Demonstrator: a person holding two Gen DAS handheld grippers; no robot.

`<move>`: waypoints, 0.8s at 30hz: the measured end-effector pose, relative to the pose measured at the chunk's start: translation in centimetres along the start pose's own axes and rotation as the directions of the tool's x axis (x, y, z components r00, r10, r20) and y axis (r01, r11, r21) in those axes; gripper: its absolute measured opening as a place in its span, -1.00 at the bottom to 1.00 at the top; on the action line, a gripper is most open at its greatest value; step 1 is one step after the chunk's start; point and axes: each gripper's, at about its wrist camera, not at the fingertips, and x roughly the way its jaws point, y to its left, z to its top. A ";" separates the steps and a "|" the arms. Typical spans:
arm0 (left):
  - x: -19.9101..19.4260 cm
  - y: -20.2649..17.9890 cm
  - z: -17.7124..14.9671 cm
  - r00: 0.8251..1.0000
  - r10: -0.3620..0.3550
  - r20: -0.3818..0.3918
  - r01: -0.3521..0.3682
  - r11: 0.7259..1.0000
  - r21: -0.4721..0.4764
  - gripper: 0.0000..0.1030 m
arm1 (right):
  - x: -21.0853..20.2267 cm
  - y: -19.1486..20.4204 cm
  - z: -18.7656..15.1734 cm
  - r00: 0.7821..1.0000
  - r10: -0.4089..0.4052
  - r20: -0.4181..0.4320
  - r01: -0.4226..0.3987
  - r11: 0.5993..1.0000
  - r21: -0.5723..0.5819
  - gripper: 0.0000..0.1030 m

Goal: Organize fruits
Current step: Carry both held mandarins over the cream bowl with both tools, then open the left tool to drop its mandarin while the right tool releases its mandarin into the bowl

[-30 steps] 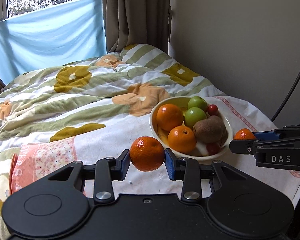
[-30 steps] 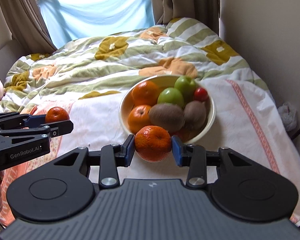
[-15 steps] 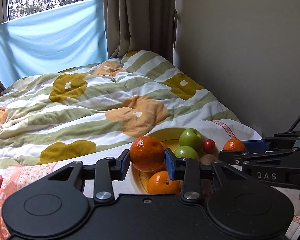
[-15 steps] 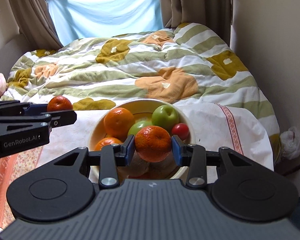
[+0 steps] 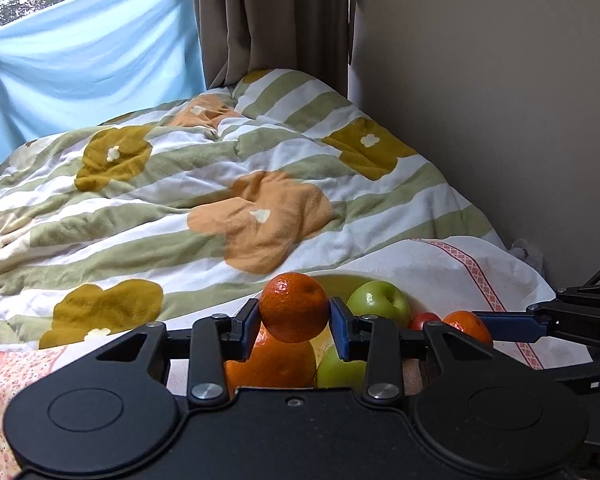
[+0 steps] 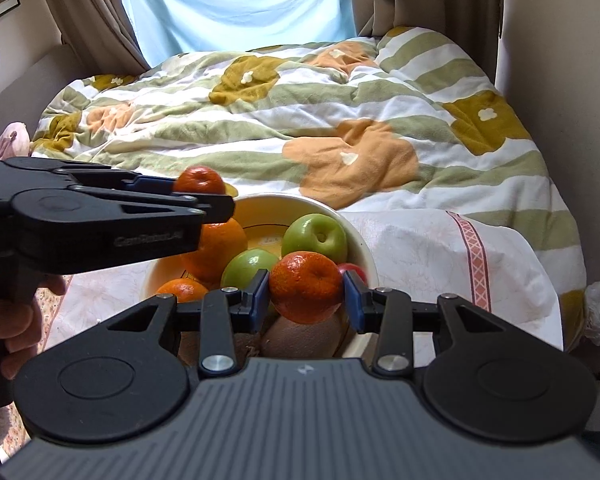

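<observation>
Currently, each hand-held gripper, left (image 5: 294,318) and right (image 6: 305,295), is clamped on 1 mandarin (image 5: 293,307) (image 6: 305,287) directly above the bowl (image 6: 366,258), the right nearer its centre.

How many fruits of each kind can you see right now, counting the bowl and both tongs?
Held mandarins: 2
Bowl oranges: 2
Green apples: 2
Kiwis: 2
Red tomato: 1
Total: 9

Your bowl (image 6: 364,248) sits on the bed's near end, quilt (image 6: 340,120) behind it, wall (image 5: 500,100) to your right.
</observation>
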 end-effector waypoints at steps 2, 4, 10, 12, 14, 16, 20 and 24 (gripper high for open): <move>1.0 -0.4 0.2 1.000 0.006 -0.019 -0.006 1.000 0.007 -0.21 | 0.3 -0.4 0.0 1.000 0.008 -0.005 -0.008 1.000 0.000 0.05; 1.9 -0.5 0.2 0.999 0.008 -0.035 -0.008 1.000 0.010 -0.21 | 0.6 -0.7 0.0 1.000 0.016 -0.010 -0.016 1.000 -0.003 0.05; 2.9 -0.4 0.4 0.999 0.004 -0.053 -0.005 1.000 -0.009 0.34 | 1.4 -1.4 0.1 0.999 0.025 -0.021 -0.025 1.000 0.000 0.05; 2.2 -0.1 0.5 1.000 0.011 -0.016 -0.012 1.000 -0.019 0.88 | 1.4 -1.4 0.1 0.999 0.029 -0.024 -0.029 1.000 0.001 0.05; 1.3 0.2 0.6 1.000 0.023 0.010 -0.022 1.000 -0.022 0.91 | 1.4 -1.4 0.0 0.999 0.030 -0.026 -0.030 1.000 0.000 0.05; 0.7 0.6 0.5 0.999 0.042 0.008 -0.042 0.999 -0.027 0.91 | 1.4 -1.4 0.0 0.999 0.032 -0.028 -0.032 0.999 0.003 0.05; -1.0 1.7 0.0 0.997 0.072 0.013 -0.071 0.996 -0.061 0.91 | 1.2 -1.3 0.1 0.999 0.035 -0.024 -0.035 0.999 -0.003 0.05; -3.0 2.7 -0.8 0.995 0.101 0.021 -0.098 0.990 -0.102 0.91 | 1.1 -1.1 0.2 0.999 0.041 -0.020 -0.041 0.999 -0.010 0.05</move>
